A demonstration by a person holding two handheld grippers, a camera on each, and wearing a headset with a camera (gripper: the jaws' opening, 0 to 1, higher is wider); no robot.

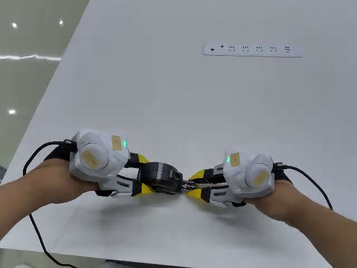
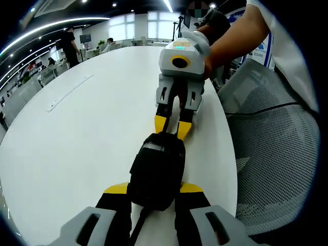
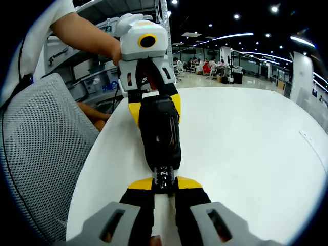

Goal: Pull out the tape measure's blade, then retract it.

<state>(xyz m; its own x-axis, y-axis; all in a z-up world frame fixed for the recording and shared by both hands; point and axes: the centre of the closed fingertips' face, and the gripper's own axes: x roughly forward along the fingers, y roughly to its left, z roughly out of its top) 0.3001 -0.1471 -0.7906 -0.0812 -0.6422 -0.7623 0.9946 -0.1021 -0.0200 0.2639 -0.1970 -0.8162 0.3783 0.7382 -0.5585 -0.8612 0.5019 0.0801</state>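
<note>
A: Which step?
B: Pull-out is starting: left gripper (image 1: 143,174) is clamping the tape measure (image 1: 160,177), lower centre; right gripper (image 1: 195,184) is pinching the blade (image 3: 164,177) at its tip.
A: Next?
B: Probably drawing the 2 grippers apart.

2 grippers (image 1: 144,174) (image 1: 193,185), 1 tape measure (image 1: 163,175).

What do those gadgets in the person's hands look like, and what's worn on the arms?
Both the left gripper and right gripper have rounded white housings, black jaw arms with yellow tips, a tan sticker and a small green light. A black cable trails from each. The arms are bare below a short white sleeve.
</note>
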